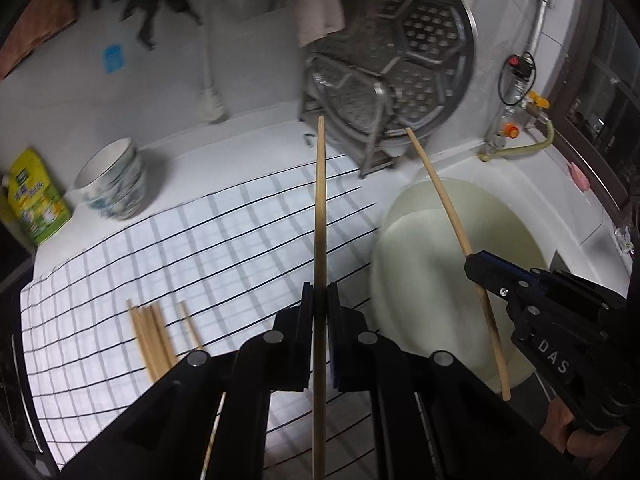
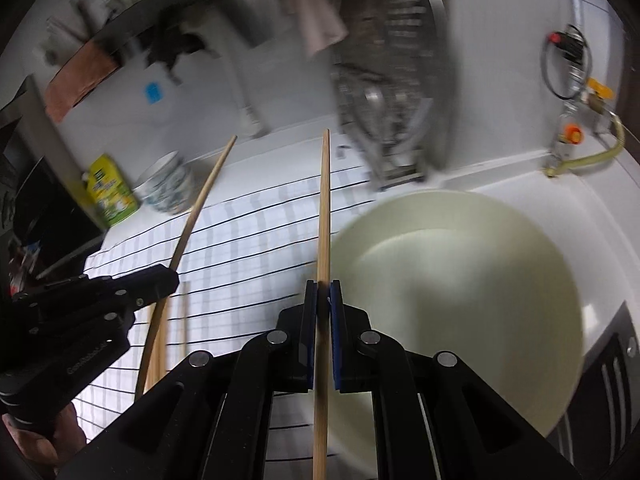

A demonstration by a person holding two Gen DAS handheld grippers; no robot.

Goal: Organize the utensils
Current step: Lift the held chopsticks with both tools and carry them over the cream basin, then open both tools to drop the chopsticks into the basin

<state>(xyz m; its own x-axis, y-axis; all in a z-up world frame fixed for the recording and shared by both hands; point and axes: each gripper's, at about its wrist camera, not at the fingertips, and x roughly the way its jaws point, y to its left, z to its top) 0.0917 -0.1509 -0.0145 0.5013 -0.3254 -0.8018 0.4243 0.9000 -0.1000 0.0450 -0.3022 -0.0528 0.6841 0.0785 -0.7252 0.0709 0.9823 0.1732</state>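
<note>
My left gripper (image 1: pixel 320 292) is shut on a wooden chopstick (image 1: pixel 320 208) that points away over the checked cloth (image 1: pixel 200 240). My right gripper (image 2: pixel 323 290) is shut on another wooden chopstick (image 2: pixel 324 208), held above the left rim of the pale basin (image 2: pixel 460 280). The right gripper also shows in the left wrist view (image 1: pixel 480 270) with its chopstick (image 1: pixel 444 200) over the basin (image 1: pixel 440 280). The left gripper shows in the right wrist view (image 2: pixel 168 280) with its chopstick (image 2: pixel 200 200). Several loose chopsticks (image 1: pixel 154 336) lie on the cloth at the near left.
A metal dish rack with a perforated steamer tray (image 1: pixel 400 68) stands at the back. Stacked patterned bowls (image 1: pixel 114 182) and a yellow-green detergent pouch (image 1: pixel 34 200) sit at the back left. A tap and hose (image 1: pixel 516 144) are behind the basin.
</note>
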